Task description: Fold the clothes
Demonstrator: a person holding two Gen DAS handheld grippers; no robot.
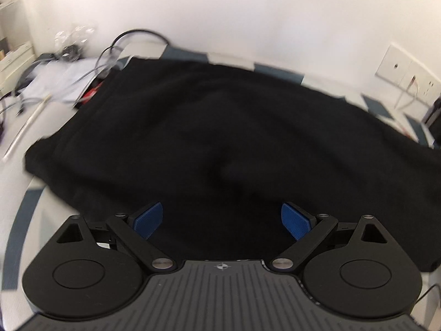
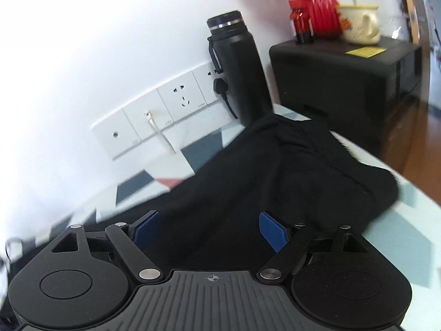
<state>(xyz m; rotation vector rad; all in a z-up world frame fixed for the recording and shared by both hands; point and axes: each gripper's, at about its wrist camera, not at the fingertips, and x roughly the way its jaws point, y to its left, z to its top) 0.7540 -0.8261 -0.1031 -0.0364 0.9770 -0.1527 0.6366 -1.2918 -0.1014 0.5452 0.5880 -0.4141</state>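
A black garment (image 1: 209, 138) lies spread over a table with a blue, grey and white patterned cloth (image 1: 22, 215). My left gripper (image 1: 222, 219) is open above its near part, blue pads (image 1: 148, 219) wide apart, nothing between them. In the right wrist view the same garment (image 2: 275, 182) is bunched toward the table's right end. My right gripper (image 2: 210, 231) is open just above the fabric, holding nothing.
Cables, papers and clutter (image 1: 66, 69) lie at the table's far left. Wall sockets (image 2: 171, 110) run along the back wall. A black bottle (image 2: 237, 69) stands by them. A black cabinet (image 2: 344, 82) carries a red vase (image 2: 319, 8) and a cream mug (image 2: 358, 22).
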